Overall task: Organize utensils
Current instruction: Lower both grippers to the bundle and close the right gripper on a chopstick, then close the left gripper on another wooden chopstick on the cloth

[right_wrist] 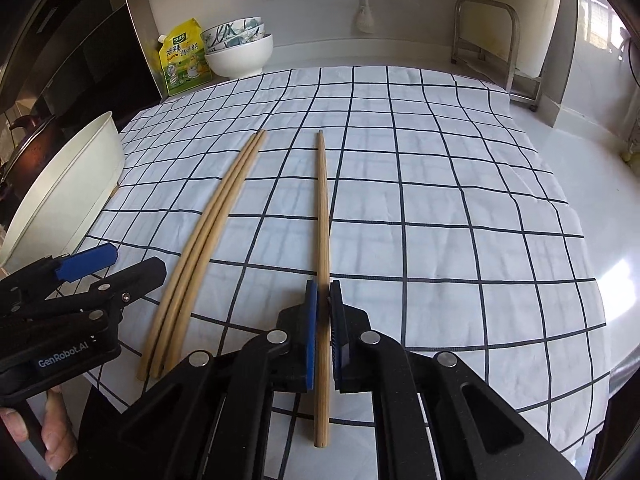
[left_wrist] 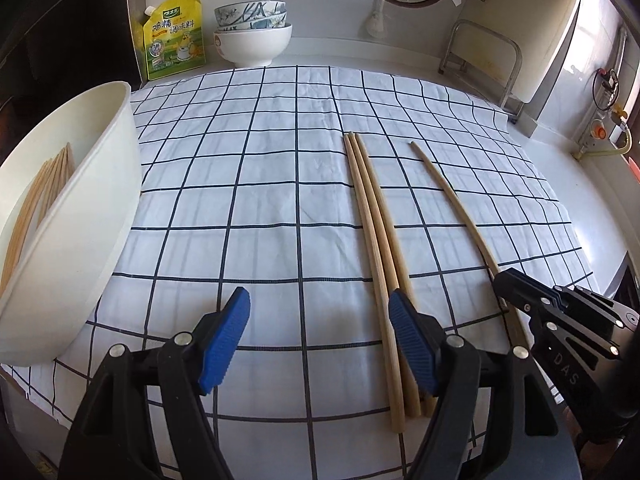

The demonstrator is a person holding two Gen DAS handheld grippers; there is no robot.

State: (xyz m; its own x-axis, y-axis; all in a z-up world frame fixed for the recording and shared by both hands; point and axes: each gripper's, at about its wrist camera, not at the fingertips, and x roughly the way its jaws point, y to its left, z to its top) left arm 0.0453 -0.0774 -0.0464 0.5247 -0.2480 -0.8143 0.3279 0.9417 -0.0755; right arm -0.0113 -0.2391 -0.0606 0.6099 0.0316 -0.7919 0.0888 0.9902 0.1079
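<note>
Three wooden chopsticks (left_wrist: pixel 374 216) lie side by side on the checked cloth (left_wrist: pixel 256 184); they also show in the right wrist view (right_wrist: pixel 216 216). A single chopstick (right_wrist: pixel 323 216) lies apart to their right, also seen in the left wrist view (left_wrist: pixel 452 196). My right gripper (right_wrist: pixel 323 300) is shut on this single chopstick near its near end. My left gripper (left_wrist: pixel 320 312) is open and empty, its right finger beside the three chopsticks. A white tub (left_wrist: pixel 80 240) at the left holds several chopsticks (left_wrist: pixel 36 196).
A yellow seasoning pouch (left_wrist: pixel 174 36) and stacked bowls (left_wrist: pixel 254 36) stand at the back. A metal rack (left_wrist: pixel 484 56) stands at the back right. A dark pot (right_wrist: pixel 28 140) sits far left. The white counter (right_wrist: pixel 600 184) lies right of the cloth.
</note>
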